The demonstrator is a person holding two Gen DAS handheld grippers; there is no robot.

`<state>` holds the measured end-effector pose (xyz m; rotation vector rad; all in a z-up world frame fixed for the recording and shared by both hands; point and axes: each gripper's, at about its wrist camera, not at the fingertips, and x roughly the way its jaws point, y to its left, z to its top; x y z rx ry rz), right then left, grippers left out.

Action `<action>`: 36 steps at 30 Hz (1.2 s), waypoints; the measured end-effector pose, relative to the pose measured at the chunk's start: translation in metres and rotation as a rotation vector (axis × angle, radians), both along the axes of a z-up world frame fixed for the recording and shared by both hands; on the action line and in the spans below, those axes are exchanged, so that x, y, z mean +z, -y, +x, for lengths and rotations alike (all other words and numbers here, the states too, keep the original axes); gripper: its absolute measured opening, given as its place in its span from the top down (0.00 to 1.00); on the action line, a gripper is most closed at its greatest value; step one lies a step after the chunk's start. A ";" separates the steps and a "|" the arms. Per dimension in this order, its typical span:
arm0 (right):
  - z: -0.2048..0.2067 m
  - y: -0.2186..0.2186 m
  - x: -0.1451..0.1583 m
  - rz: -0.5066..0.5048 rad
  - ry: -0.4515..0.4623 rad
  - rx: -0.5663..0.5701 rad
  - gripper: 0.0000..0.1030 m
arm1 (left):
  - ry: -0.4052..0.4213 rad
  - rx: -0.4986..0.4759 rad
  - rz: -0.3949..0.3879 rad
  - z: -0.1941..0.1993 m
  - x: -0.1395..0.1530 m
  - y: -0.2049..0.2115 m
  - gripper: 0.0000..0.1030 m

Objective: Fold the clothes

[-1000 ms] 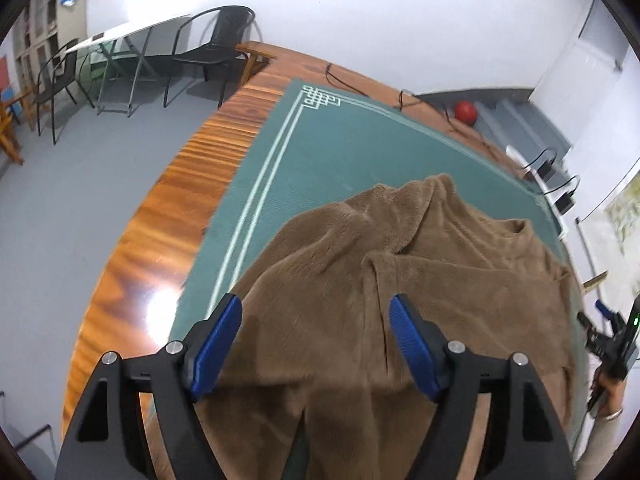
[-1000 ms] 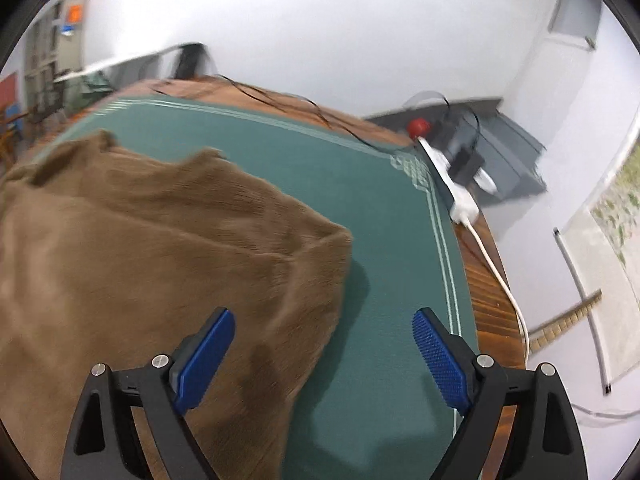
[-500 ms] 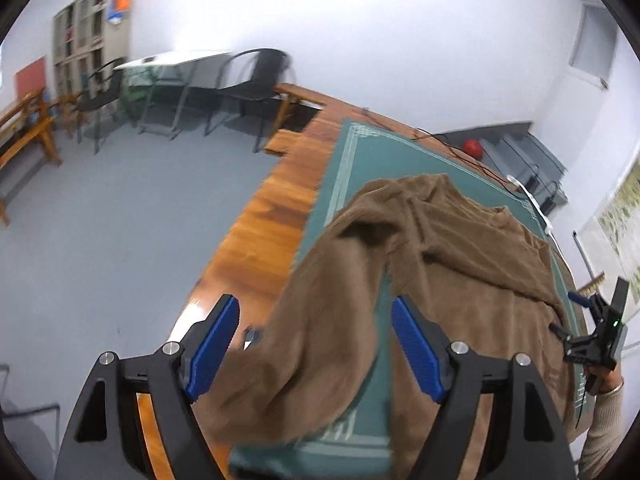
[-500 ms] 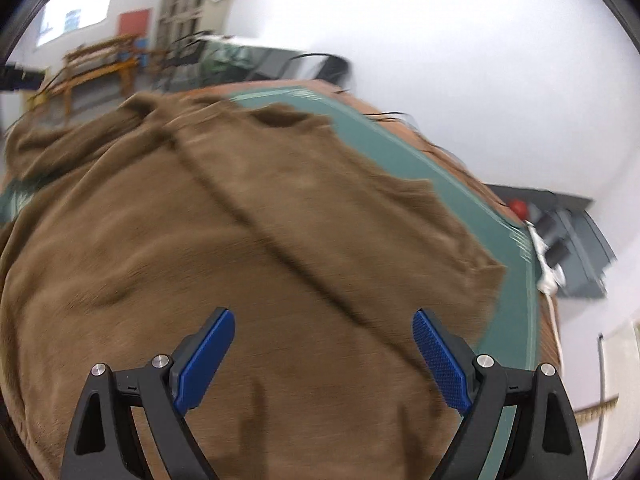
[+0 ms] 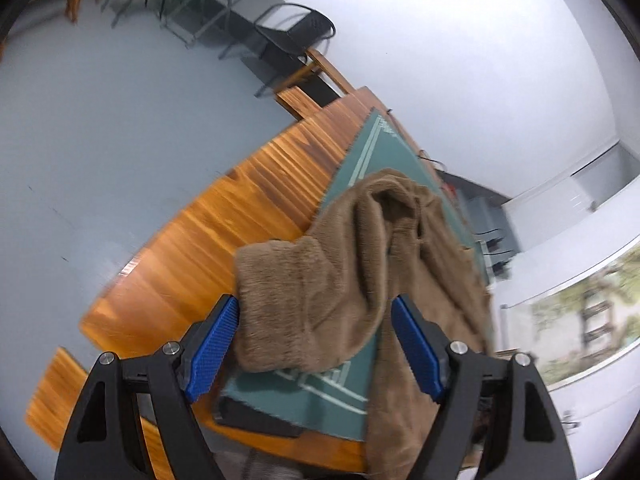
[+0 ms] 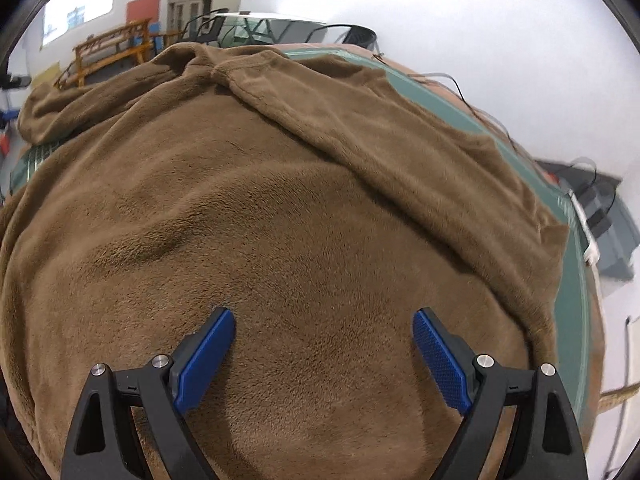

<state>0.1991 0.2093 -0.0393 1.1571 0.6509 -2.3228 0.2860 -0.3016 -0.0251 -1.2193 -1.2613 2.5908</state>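
A brown fleece garment [image 6: 280, 220] lies spread over the green mat [image 6: 576, 292] on a wooden table. Its sleeve end [image 5: 304, 304] lies at the mat's near corner, between the blue pads of my left gripper [image 5: 315, 322], which stands open just at the cuff. In the right wrist view my right gripper [image 6: 324, 330] hovers open low over the broad body of the garment, with nothing between its fingers. A folded flap [image 6: 400, 128] runs along the garment's far side.
The wooden table [image 5: 224, 248] has a bare strip left of the green mat [image 5: 312, 396]. A dark flat object [image 5: 256, 418] lies at the table's near edge. Chairs [image 5: 296, 36] stand on the grey floor beyond. A white power strip [image 6: 584, 224] with cables sits at the right.
The left gripper has swung back and tilted, now framing the sleeve cuff at the mat's near corner. The right gripper has moved from the garment's right edge to over its middle.
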 end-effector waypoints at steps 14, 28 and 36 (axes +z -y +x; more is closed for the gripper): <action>-0.006 -0.020 -0.008 -0.120 0.043 -0.044 0.06 | -0.032 0.136 0.025 -0.029 0.016 0.033 0.92; -0.010 -0.027 -0.011 -0.136 0.039 -0.065 0.01 | -0.200 0.321 -0.054 -0.066 0.104 0.122 0.92; -0.010 -0.028 -0.011 -0.137 0.041 -0.065 0.01 | -0.047 0.441 0.109 -0.102 0.049 0.177 0.92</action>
